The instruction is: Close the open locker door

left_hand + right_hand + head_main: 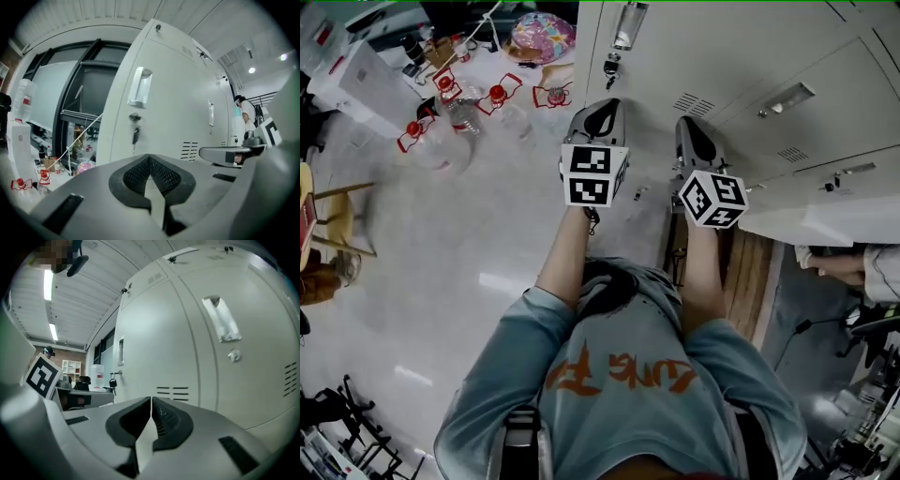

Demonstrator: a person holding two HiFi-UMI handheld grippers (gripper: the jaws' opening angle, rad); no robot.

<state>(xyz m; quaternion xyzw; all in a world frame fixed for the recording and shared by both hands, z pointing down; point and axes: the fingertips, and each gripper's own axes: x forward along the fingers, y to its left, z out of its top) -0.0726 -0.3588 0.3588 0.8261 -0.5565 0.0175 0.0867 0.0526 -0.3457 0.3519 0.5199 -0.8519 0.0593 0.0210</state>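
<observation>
A row of pale grey lockers (741, 75) fills the upper right of the head view. The doors right in front of me look flush: one has a metal handle (139, 86) with a key (135, 133) hanging in its lock, another a handle (220, 319) and a round lock. Far right, a white panel (839, 220) juts out from the row like an open door. My left gripper (602, 111) (150, 157) and right gripper (694, 131) (151, 399) are side by side, shut and holding nothing, pointing at the lockers a short way off.
Clear plastic bottles with red carriers (455, 103) and a colourful ball (542, 36) lie on the floor at the left. A person's hand and sleeve (853, 270) show at the far right by the jutting panel. Wooden chair legs (333, 220) stand at the left edge.
</observation>
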